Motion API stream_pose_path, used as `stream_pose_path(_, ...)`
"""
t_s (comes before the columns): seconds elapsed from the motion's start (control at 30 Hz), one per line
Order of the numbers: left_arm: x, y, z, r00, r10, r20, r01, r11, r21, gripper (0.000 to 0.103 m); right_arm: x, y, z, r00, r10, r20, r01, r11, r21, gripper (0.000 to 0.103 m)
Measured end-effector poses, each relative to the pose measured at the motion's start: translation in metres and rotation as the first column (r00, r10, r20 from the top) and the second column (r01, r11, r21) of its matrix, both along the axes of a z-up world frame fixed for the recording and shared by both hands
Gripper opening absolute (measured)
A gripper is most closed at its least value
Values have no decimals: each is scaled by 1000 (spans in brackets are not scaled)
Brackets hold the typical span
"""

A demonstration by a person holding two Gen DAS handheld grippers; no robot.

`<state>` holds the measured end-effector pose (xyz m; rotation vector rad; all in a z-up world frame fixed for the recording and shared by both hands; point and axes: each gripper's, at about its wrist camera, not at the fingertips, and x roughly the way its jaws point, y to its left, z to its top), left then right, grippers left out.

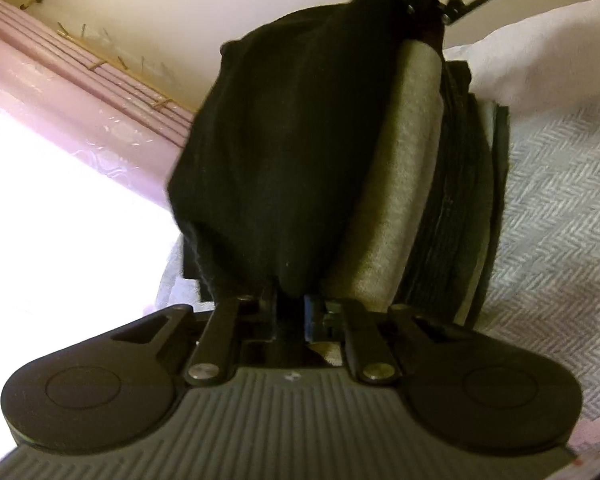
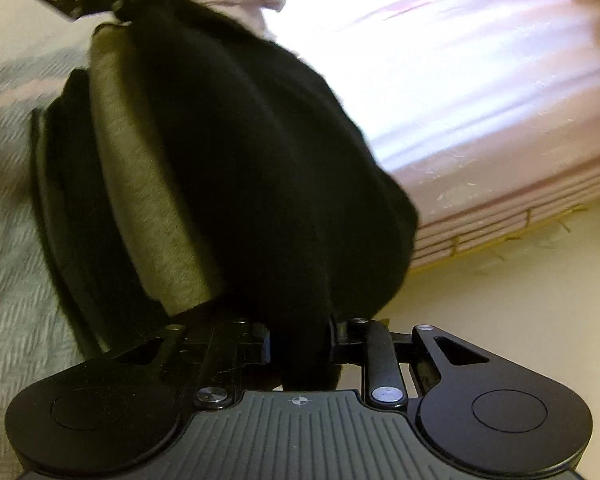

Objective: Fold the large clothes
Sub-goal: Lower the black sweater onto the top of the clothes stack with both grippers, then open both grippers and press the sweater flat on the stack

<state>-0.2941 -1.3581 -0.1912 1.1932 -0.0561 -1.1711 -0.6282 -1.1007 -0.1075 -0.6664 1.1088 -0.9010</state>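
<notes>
Item: one black garment, thick and soft, which you hold bunched and lifted between your two tools, so that it hangs as a rounded mass over a stack of folded clothes below it. Left gripper: jaws pressed nearly together, pinching one end of the black cloth, which fills the narrow gap between them. Right gripper: jaws likewise drawn in on the other end of the same cloth, a dark fold running down between them; in the left wrist view you see that tool at the far end of the garment. Beneath and beside the garment: the stack, several dark pieces with a grey roll-edged piece on top, touching or just under the hanging cloth; which, you cannot tell. Support: a pale herringbone bedspread, with a white pillow near the stack. Beyond: a pink ribbed surface, a cream wall. Progress, as a judgement: the garment looks already gathered to a compact width, so the folding seems mostly done; what appears left is to lay it squarely on the stack, release both ends, and smooth it. How neat its folds are is hidden from you here.
</notes>
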Motion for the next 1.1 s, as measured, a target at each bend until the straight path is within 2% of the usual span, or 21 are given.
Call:
stream_pose_path(0.13, 4, 8, 7, 1000, 1, -17, -1, 1000, 16, 19, -2, 3, 7, 1000, -6, -23, 7, 1000, 26, 27)
stream_pose_path(0.2, 7, 20, 14, 1000, 4, -26, -4, 1000, 28, 20, 1, 3, 12, 999, -26, -19, 27, 999, 45, 30)
stream_pose_path(0.3, 13, 35, 26, 995, 39, -95, -35, 998, 49, 20, -10, 19, 26, 996, -85, 33, 81, 990, 115, 33)
stream_pose_path(0.4, 19, 47, 42, 984, 79, -158, -75, 997, 29, 20, -16, 35, 59, 976, -153, 155, 117, 969, 218, 33)
stream_pose_path(0.47, 23, 50, 60, 975, 99, -199, -104, 994, -15, 20, -19, 38, 83, 951, -179, 251, 111, 959, 262, 33)
stream_pose_path(0.57, 36, 39, 86, 951, 130, -280, -153, 986, -62, 20, -15, 18, 113, 903, -211, 375, 95, 948, 305, 33)
stream_pose_path(0.63, 51, 18, 99, 920, 147, -363, -185, 980, -71, 20, -9, -27, 125, 865, -249, 435, 86, 929, 360, 33)
stream_pose_path(0.67, 60, 6, 105, 899, 153, -410, -199, 977, -72, 20, -9, -50, 131, 837, -288, 466, 81, 906, 415, 33)
stream_pose_path(0.77, 87, -37, 113, 816, 167, -553, -230, 972, -46, 20, -8, -113, 138, 753, -423, 504, 66, 811, 581, 33)
stream_pose_path(0.8, 96, -52, 113, 780, 171, -602, -235, 971, -29, 20, -9, -133, 135, 725, -476, 499, 73, 773, 631, 33)
stream_pose_path(0.83, 104, -63, 113, 745, 177, -643, -238, 971, -9, 20, -9, -155, 126, 711, -535, 457, 92, 715, 693, 33)
stream_pose_path(0.87, 112, -77, 108, 717, 195, -669, -241, 970, 25, 20, -12, -170, 119, 696, -573, 433, 101, 675, 731, 33)
stream_pose_path(0.93, 124, -101, 90, 667, 234, -707, -242, 966, 91, 20, -15, -191, 112, 665, -614, 425, 113, 646, 755, 33)
stream_pose_path(0.97, 127, -107, 82, 654, 248, -715, -242, 964, 113, 20, -16, -197, 112, 653, -623, 430, 116, 643, 757, 33)
stream_pose_path(1.0, 128, -112, 74, 655, 250, -713, -244, 963, 114, 20, -20, -201, 108, 641, -630, 438, 122, 647, 753, 33)
stream_pose_path(1.03, 127, -116, 68, 667, 241, -705, -244, 965, 99, 20, -22, -202, 103, 633, -633, 445, 128, 653, 747, 33)
stream_pose_path(1.07, 127, -119, 64, 665, 241, -707, -254, 963, 90, 19, -24, -204, 100, 624, -637, 452, 136, 659, 740, 33)
stream_pose_path(1.1, 128, -122, 61, 653, 246, -716, -269, 959, 85, 18, -28, -203, 97, 608, -644, 464, 141, 663, 735, 33)
